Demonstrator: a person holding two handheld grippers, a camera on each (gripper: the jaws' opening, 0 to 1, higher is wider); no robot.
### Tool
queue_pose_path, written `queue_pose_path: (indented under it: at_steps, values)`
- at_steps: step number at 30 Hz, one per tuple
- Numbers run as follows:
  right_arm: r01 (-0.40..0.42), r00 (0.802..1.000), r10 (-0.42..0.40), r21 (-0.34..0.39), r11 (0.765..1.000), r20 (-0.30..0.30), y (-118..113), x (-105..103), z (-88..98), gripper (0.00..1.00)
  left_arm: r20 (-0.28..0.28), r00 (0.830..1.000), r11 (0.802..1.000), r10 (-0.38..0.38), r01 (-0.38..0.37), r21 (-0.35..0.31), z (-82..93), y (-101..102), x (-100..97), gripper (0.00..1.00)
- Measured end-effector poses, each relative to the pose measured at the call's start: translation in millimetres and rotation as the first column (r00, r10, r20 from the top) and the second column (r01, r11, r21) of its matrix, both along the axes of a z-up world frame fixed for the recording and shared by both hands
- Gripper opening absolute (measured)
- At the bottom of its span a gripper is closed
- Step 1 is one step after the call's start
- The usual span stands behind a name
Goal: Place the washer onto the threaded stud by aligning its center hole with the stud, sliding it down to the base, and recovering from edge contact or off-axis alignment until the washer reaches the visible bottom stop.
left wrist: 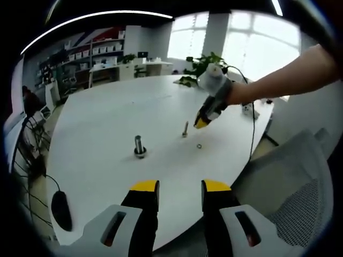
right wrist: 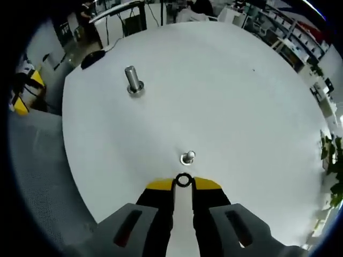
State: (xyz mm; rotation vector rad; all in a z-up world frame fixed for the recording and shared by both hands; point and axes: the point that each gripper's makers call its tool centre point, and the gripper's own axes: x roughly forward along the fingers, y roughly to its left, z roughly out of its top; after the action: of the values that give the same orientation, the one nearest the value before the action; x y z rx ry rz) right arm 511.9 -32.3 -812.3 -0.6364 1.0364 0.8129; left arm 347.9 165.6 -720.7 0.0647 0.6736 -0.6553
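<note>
A small metal washer lies flat on the white round table, just on the near side of a short threaded stud. In the right gripper view the washer shows in the gap at my right gripper's yellow tips, with the stud just beyond. The left gripper view shows my right gripper hovering above the washer, apart from it, its jaws a narrow gap apart. My left gripper stands open and holds nothing, back at the table's near edge.
A taller, thicker stud on a round base stands to the left. A grey mesh chair sits at the table's edge, and a black mouse lies by the rim. A cable trails from the right gripper.
</note>
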Motion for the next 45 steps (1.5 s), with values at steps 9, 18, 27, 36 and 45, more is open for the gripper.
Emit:
queue_pose_path:
  at_steps: [9, 18, 27, 36, 45]
  values:
    - [-0.022, 0.998, 0.021, 0.021, 1.000, 0.064, 11.8, 12.2, 11.5, 0.14, 0.000, 1.000, 1.000, 0.001, -0.001, -0.001, -0.1, 0.2, -0.1, 0.29]
    - [-0.045, 0.997, 0.044, 0.010, 0.999, 0.069, 18.0, 16.5, 7.8, 0.14, -0.002, 1.000, 1.000, 0.006, -0.006, 0.001, -0.6, 1.3, 0.1, 0.29]
    - [-0.045, 0.998, 0.045, 0.001, 0.999, 0.053, 18.5, 20.9, 3.5, 0.14, -0.006, 1.000, 1.000, 0.012, -0.012, -0.002, -1.1, 2.1, 0.6, 0.29]
    - [-0.056, 0.998, 0.057, -0.016, 0.998, 0.035, 19.3, 21.6, -3.4, 0.14, -0.014, 1.000, 1.000, 0.016, -0.016, -0.006, -2.0, 2.8, 0.4, 0.29]
    - [-0.061, 0.998, 0.061, -0.036, 0.997, 0.000, 19.7, 22.1, -20.9, 0.14, -0.020, 0.999, 1.000, 0.026, -0.026, -0.010, -3.0, 4.4, 0.7, 0.29]
